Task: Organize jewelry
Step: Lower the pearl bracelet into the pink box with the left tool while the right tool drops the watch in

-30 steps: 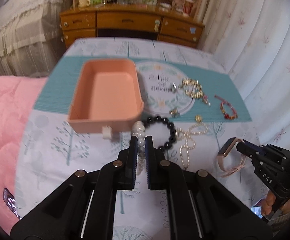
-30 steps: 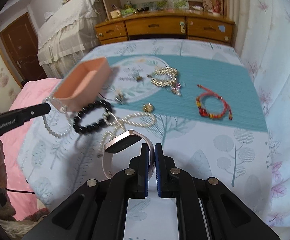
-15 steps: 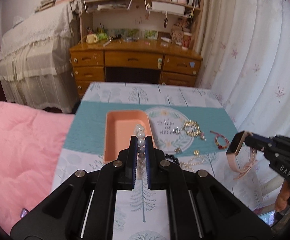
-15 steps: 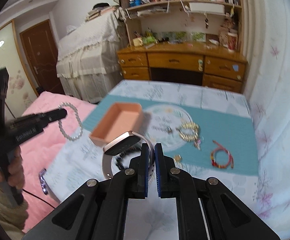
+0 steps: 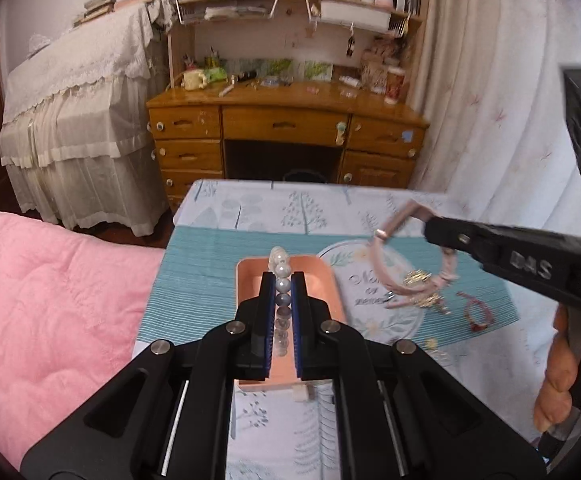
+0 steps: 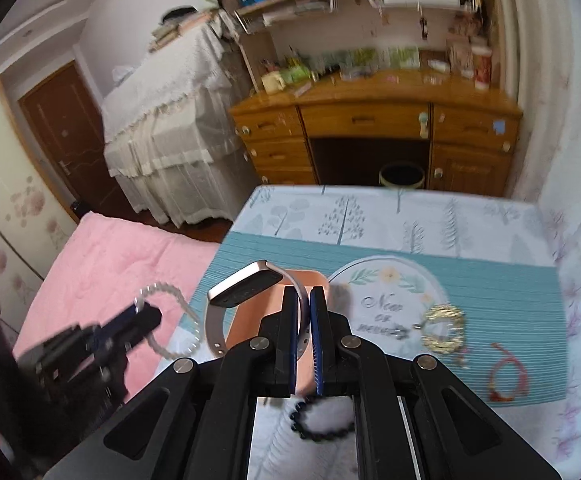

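My left gripper [image 5: 282, 280] is shut on a white pearl bracelet [image 5: 281, 270], whose beads run in a row between the pads. It hangs high above the open pink tray [image 5: 322, 280] on the teal mat. My right gripper [image 6: 303, 292] is shut on the strap of a pink-strapped watch [image 6: 246, 284], also raised above the tray [image 6: 242, 332]. In the left wrist view the right gripper [image 5: 430, 228] carries the watch [image 5: 386, 256] over the round doily. The right wrist view shows the left gripper [image 6: 146, 316] with the pearl loop [image 6: 174, 320] dangling.
On the table lie a black bead bracelet [image 6: 322, 420], a gold chain bracelet [image 6: 442, 326] and a red cord bracelet [image 6: 502, 372]. A pink quilt [image 5: 50, 300] lies left of the table. A wooden desk [image 5: 286, 128] stands behind, and a curtain [image 5: 490, 120] hangs on the right.
Both grippers have lifted off the table and pulled back, each carrying its piece. The table now looks smaller and farther below. The watch has swung in toward the tray.
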`<control>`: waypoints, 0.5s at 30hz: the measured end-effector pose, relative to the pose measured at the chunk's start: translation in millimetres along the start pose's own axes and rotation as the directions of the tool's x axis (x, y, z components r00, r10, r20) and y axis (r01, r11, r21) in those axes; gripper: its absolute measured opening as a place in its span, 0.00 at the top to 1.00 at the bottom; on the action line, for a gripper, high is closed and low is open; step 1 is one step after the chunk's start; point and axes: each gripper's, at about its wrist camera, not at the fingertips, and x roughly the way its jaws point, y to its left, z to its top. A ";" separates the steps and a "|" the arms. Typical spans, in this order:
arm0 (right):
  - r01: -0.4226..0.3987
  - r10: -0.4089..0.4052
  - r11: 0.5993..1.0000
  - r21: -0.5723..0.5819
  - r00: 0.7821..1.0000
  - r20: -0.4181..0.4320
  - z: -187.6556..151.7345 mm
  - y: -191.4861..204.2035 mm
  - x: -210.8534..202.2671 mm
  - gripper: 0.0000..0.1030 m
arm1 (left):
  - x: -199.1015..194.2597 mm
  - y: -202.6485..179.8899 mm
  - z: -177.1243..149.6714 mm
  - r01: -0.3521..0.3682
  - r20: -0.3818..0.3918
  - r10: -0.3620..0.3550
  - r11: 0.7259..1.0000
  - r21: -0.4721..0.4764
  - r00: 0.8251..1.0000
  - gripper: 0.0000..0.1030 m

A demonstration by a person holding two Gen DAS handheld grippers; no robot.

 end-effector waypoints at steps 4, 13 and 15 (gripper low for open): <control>0.009 -0.007 1.000 0.026 0.996 -0.085 3.6 5.6 64.1 0.94 | 58.0 6.6 -12.6 0.029 -0.097 -0.034 0.998 -0.049 0.995 0.95; 0.009 0.006 0.999 0.053 0.963 -0.270 -18.9 4.2 195.1 0.94 | 156.2 2.3 -34.3 0.009 -0.262 -0.014 1.000 -0.020 0.965 0.95; 0.000 0.018 0.998 0.063 0.959 -0.284 -21.7 -5.0 211.0 0.94 | 170.0 4.4 -34.4 -0.001 -0.280 -0.005 1.000 -0.022 0.960 0.95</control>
